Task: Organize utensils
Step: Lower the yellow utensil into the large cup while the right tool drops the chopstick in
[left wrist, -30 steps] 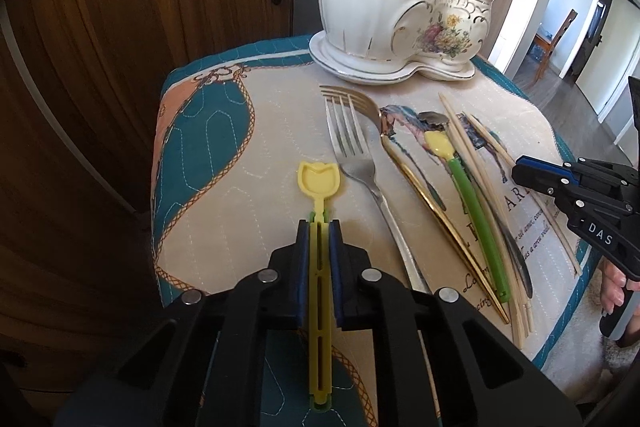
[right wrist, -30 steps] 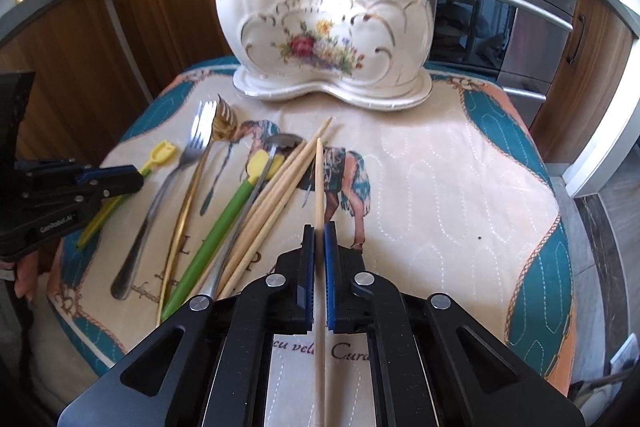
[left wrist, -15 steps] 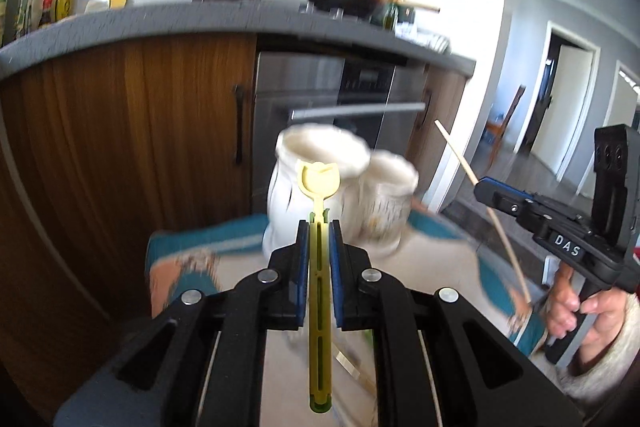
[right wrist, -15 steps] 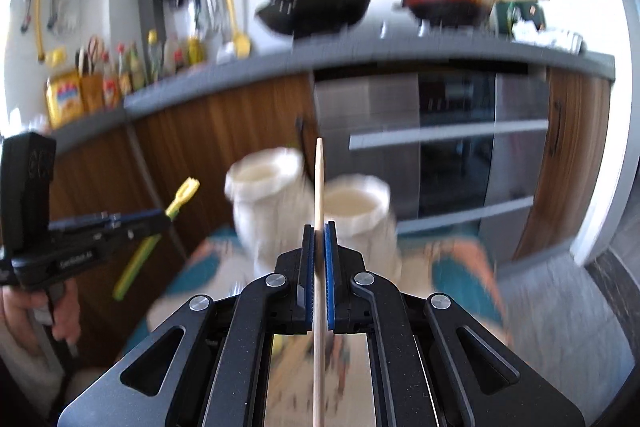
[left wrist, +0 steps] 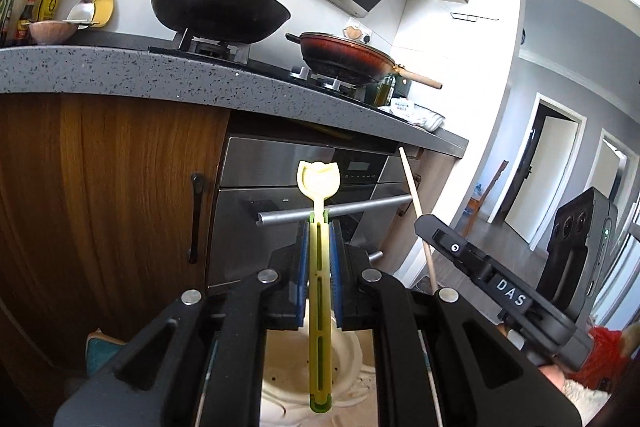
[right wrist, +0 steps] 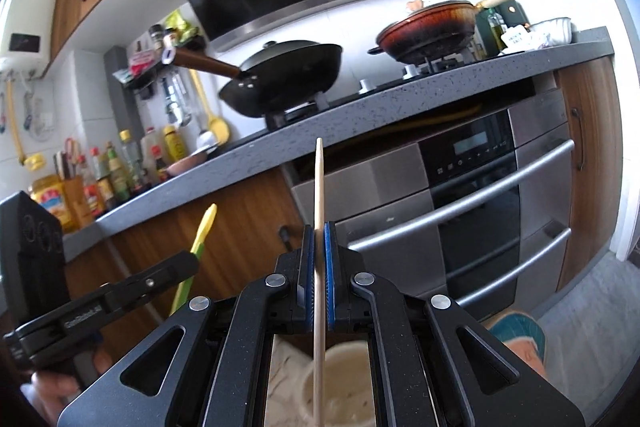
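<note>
Left gripper (left wrist: 319, 239) clamped on a yellow plastic utensil (left wrist: 319, 267), blue pads (left wrist: 303, 267) pressed against both sides of its slotted handle, tulip-shaped head raised toward the oven (left wrist: 320, 167), green tip hanging over the open mouth of the white ceramic holder (left wrist: 296, 367) directly below. Right gripper (right wrist: 319, 243) closed tight on a single wooden chopstick (right wrist: 319, 207), held nearly upright, lower end dropping into the mouth of a cream compartment of the same holder (right wrist: 340, 383). Seen from the left wrist camera, right gripper (left wrist: 424, 223) just beside the left one, chopstick (left wrist: 416, 203) slanting up past its fingers. Behind, along the grey countertop (left wrist: 120, 75): a black wok (left wrist: 220, 7) and a red pan (left wrist: 344, 59) on the hob
</note>
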`<act>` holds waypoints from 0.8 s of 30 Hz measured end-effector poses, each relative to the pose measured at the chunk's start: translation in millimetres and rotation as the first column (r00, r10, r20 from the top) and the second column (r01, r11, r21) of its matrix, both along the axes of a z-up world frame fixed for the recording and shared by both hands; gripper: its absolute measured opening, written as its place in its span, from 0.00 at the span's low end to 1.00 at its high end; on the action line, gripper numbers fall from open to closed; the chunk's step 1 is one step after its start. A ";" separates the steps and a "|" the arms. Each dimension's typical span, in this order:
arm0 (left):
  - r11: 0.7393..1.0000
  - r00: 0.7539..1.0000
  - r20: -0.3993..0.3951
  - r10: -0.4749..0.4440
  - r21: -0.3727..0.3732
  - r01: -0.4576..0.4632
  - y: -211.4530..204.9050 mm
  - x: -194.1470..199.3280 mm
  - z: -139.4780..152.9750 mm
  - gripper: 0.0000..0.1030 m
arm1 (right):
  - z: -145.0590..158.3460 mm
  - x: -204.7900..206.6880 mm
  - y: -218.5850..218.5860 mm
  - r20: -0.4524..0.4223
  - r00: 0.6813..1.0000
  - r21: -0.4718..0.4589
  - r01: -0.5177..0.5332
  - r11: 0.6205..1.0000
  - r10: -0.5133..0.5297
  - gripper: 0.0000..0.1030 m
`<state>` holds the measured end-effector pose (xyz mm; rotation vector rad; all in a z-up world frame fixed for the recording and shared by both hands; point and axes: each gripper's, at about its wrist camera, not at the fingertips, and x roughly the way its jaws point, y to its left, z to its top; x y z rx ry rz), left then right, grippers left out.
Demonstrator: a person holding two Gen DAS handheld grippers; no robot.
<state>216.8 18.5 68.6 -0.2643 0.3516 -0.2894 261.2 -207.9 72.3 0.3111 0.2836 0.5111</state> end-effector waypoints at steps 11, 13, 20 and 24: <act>0.995 0.999 0.019 0.032 0.089 -0.034 -3.9 14.4 -25.2 0.09 | -29.6 19.3 20.1 0.083 0.988 -0.132 0.138 0.982 -0.128 0.06; 0.994 0.999 0.026 0.027 0.109 -0.030 -6.1 9.5 -27.1 0.09 | -36.1 15.7 22.7 0.087 0.989 -0.163 0.135 0.977 -0.122 0.06; 0.991 1.000 0.017 0.024 0.129 -0.026 -3.0 -7.1 -31.4 0.09 | -49.9 -4.7 17.3 0.075 0.994 -0.183 0.094 0.979 -0.081 0.06; 0.991 1.000 0.003 0.012 0.132 -0.012 0.5 -18.5 -32.4 0.09 | -51.7 -13.3 10.0 0.043 0.998 -0.151 0.047 0.987 -0.041 0.06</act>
